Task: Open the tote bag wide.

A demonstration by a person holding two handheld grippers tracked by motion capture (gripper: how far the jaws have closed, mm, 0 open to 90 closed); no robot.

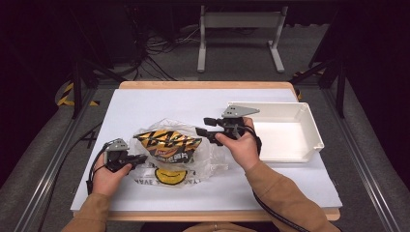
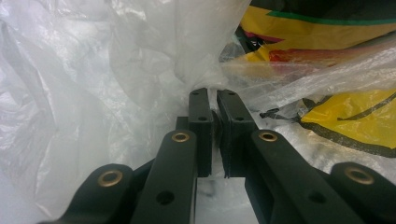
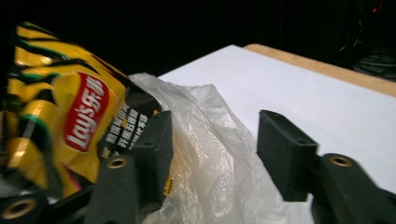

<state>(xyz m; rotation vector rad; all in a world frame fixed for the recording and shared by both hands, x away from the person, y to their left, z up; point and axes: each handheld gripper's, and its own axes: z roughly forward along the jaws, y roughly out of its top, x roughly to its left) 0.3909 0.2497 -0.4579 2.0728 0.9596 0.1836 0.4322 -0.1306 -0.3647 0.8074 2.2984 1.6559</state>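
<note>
The Lay's crisp packet (image 1: 168, 144), yellow with black stripes, lies near the middle of the white table cover (image 1: 159, 104), half inside a clear plastic bag (image 1: 205, 157) that is crumpled round it. In the high view the packet's long axis runs across the table, left to right, with a slight tilt: its right end sits a little nearer the person, and its printed face is up. The left gripper (image 1: 140, 158) is at the bag's left edge, jaws together and clamped on a bunched fold of the thin film; the left gripper view shows the plastic bag (image 2: 140, 60) gathered into a twist right at the pads, with the crisp packet (image 2: 345, 112) just beyond on the right. The right gripper (image 1: 207, 126) hovers at the packet's right end with its jaws apart. In the right gripper view the crisp packet (image 3: 70, 112) lies against the left jaw, and loose film of the plastic bag (image 3: 210, 154) fills the gap without being pinched. A white rectangular tray (image 1: 309, 126) stands just to the right of the right hand (image 1: 241, 145), near the table's right edge. Bare cover stretches behind the bag to the far wooden edge (image 1: 203, 85), and a narrower strip lies along the near side.
</note>
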